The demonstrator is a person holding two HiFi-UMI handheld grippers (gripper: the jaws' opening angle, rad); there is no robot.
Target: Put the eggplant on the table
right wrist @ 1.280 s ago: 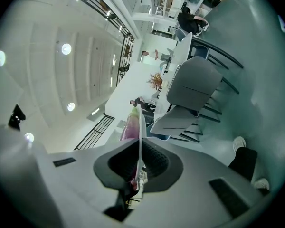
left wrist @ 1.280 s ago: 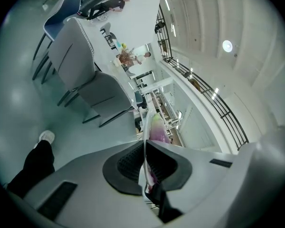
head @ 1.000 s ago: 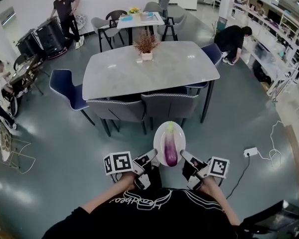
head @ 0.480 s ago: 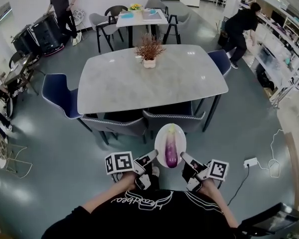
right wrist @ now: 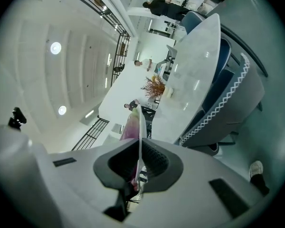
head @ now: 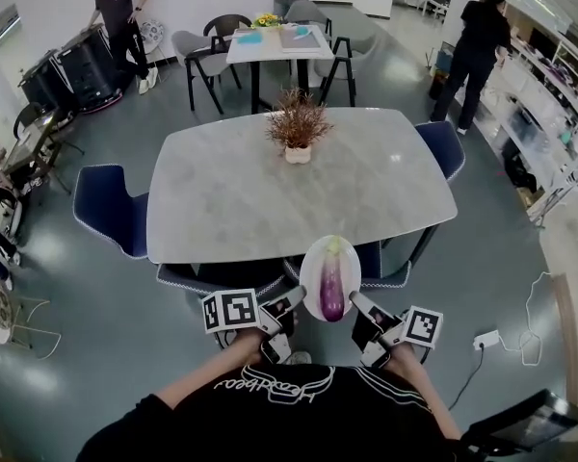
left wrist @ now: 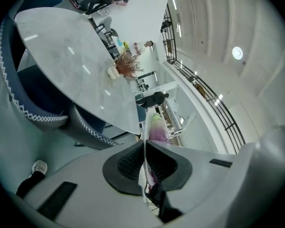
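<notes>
A purple eggplant (head: 332, 285) with a green end lies on a white oval plate (head: 311, 266), carried in front of my chest. My left gripper (head: 293, 301) is shut on the plate's left rim and my right gripper (head: 357, 305) is shut on its right rim. In the left gripper view the plate's edge (left wrist: 144, 132) runs between the dark pads (left wrist: 128, 163), with the eggplant (left wrist: 156, 128) behind it. The right gripper view shows the same: the plate's edge (right wrist: 141, 127), the eggplant (right wrist: 131, 125). The grey table (head: 222, 200) lies just ahead; the plate's far end overlaps its near edge.
A potted dried plant (head: 297, 128) stands on the table's far middle. Grey chairs (head: 207, 279) are tucked under the near edge, and blue chairs stand at the left (head: 111, 210) and right (head: 445, 148). A power strip (head: 486, 338) lies on the floor at right. People stand at the back.
The table has drawn nearer and now meets the plate's far end. Both grippers keep the same hold on the plate. The person at the right shelves has stood up.
</notes>
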